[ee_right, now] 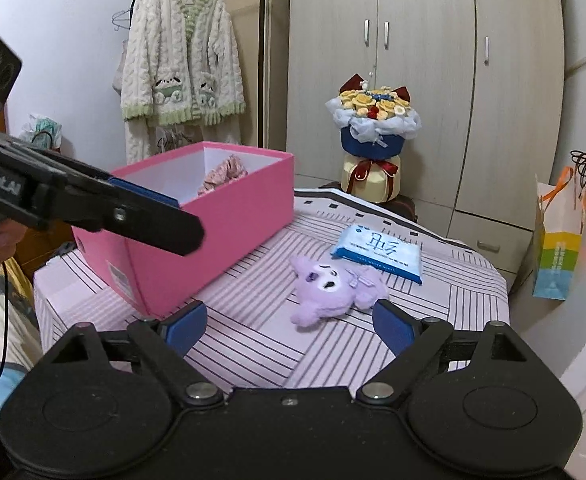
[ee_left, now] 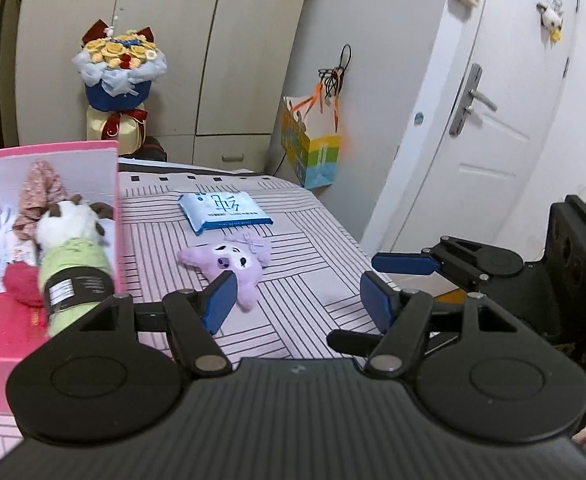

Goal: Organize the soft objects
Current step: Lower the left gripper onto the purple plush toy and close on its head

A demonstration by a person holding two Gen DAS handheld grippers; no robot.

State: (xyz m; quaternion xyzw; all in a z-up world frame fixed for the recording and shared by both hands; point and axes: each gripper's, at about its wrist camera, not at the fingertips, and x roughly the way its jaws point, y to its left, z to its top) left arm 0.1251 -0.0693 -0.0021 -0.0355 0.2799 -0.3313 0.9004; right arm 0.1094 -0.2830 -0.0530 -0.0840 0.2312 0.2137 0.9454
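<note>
A purple plush toy (ee_left: pixel 233 266) lies on the striped table cover, also in the right wrist view (ee_right: pixel 329 288). A blue-white wipes pack (ee_left: pixel 223 210) lies just behind it (ee_right: pixel 379 252). A pink box (ee_left: pixel 53 148) at the left holds a white plush dog in green (ee_left: pixel 71 240), a floral cloth (ee_left: pixel 39 192) and a red soft item (ee_left: pixel 21 284). My left gripper (ee_left: pixel 299 300) is open and empty, just right of the box, with the purple toy beyond its left finger. My right gripper (ee_right: pixel 289 326) is open and empty, just short of the purple toy.
The striped table (ee_right: pixel 253 344) ends close to the right near a white door (ee_left: pixel 493 128). A paper bag (ee_left: pixel 311 148) hangs at the wall. A flower bouquet (ee_right: pixel 375 136) stands behind the table before wardrobes. A robe (ee_right: pixel 181 68) hangs at the back left.
</note>
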